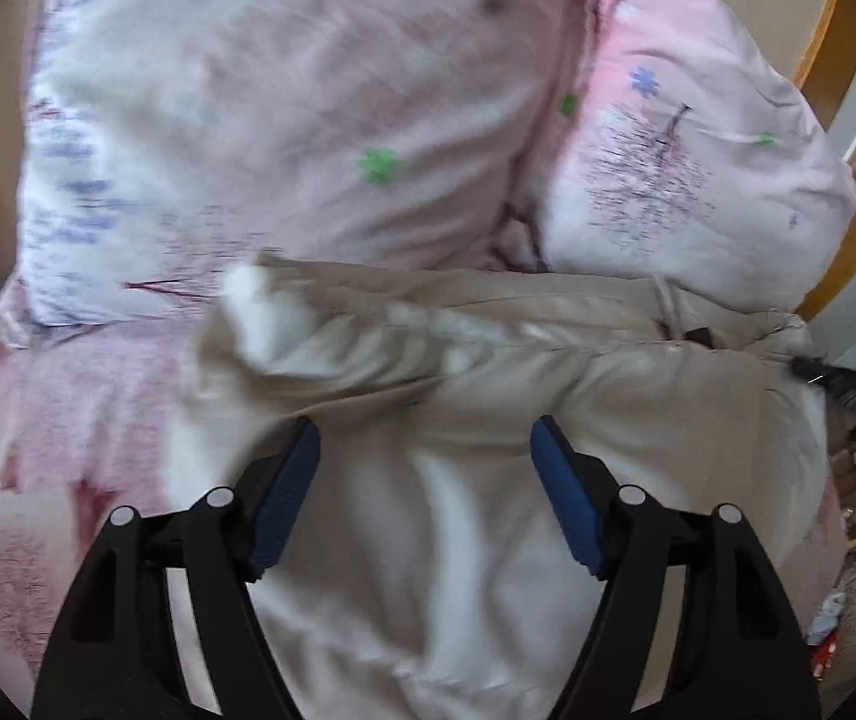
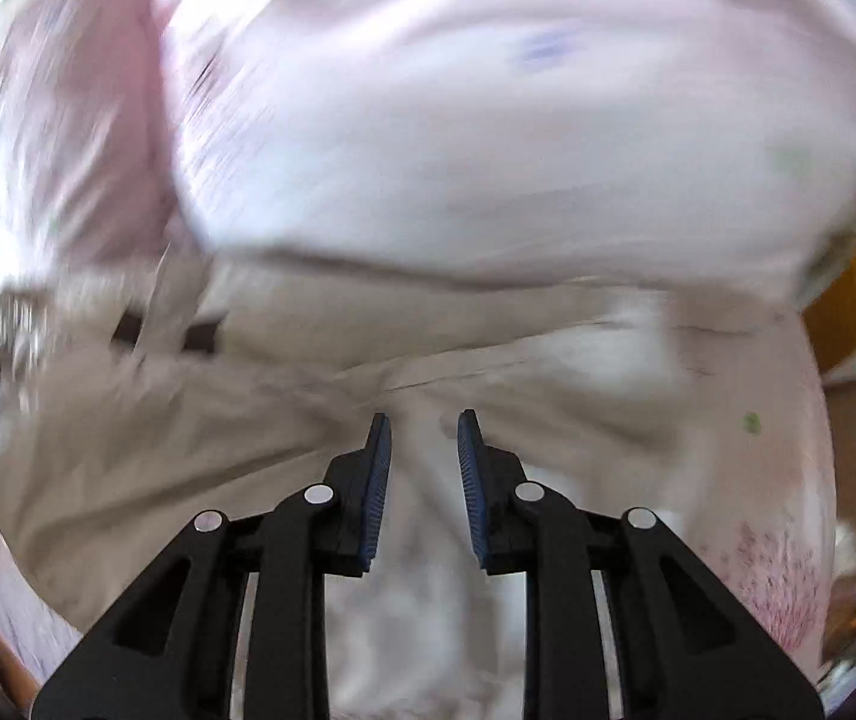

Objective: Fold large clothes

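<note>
So the beige trousers (image 1: 487,372) lie across the middle of the left wrist frame on the pink flowered bedding (image 1: 284,90), long axis running left to right, waistband end toward the right edge. Left gripper (image 1: 425,456) hangs over them, jaws wide apart, nothing pinched. The blurrier right wrist view shows the right gripper (image 2: 425,444) with a narrow gap; whether it grips cloth I can't tell. Only the left view catches the wooden bed frame (image 1: 835,18) upper right.
</note>
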